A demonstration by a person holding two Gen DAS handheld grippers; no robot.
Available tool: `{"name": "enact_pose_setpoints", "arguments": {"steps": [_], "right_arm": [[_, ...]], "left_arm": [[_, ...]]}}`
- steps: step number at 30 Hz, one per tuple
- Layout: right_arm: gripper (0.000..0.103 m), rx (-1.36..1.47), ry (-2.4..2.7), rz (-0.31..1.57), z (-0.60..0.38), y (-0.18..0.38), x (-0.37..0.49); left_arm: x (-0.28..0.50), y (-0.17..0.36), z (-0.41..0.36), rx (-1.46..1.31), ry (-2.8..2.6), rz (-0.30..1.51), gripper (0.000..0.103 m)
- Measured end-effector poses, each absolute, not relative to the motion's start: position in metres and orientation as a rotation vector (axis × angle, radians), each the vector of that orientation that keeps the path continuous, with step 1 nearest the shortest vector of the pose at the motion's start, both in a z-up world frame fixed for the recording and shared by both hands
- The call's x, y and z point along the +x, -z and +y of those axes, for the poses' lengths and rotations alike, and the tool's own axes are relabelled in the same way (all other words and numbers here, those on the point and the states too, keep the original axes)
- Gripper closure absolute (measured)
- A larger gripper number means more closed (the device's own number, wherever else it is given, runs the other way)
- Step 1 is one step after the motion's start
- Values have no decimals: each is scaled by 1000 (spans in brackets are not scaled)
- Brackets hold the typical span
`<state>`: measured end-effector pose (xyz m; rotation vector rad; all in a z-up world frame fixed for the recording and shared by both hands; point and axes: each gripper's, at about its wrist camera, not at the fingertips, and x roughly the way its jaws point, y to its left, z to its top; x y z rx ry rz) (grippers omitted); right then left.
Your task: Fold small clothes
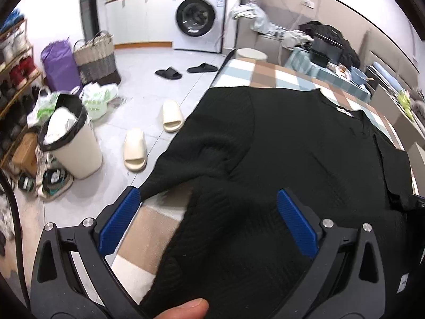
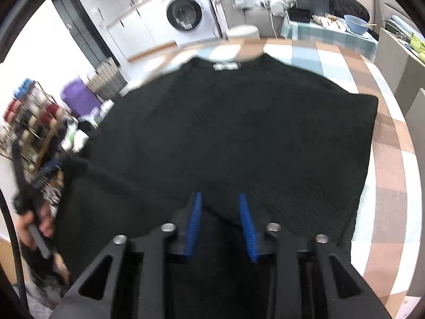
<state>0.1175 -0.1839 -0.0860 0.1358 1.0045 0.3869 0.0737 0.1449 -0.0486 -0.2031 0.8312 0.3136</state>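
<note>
My left claw (image 1: pixel 209 199) stands wide open over the black shirt (image 1: pixel 292 159) on the counter (image 1: pixel 279 74); my right claw (image 2: pixel 220 199), half closed, seems to grip nothing.

Washing machine (image 1: pixel 199 18), full bin (image 1: pixel 70 143), cream slippers (image 1: pixel 135 150) (floor), wicker basket (image 1: pixel 97 58).

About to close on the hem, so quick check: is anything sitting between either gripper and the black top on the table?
Nothing visible. The black top lies spread on the checked tablecloth, and both the left gripper and right gripper have open jaws directly over its near edge, with only fabric between them.
</note>
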Motion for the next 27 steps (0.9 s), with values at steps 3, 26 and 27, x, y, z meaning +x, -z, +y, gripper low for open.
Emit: {"name": "enact_pose_setpoints", "arguments": {"steps": [3, 26, 27], "right_arm": [[57, 159, -347, 962, -188, 74, 115], [54, 222, -319, 918, -192, 67, 82], [54, 226, -314, 916, -193, 67, 82]], "left_arm": [[67, 53, 168, -305, -334, 832, 1], [62, 154, 300, -1093, -215, 866, 60], [66, 153, 299, -1063, -251, 850, 76]]}}
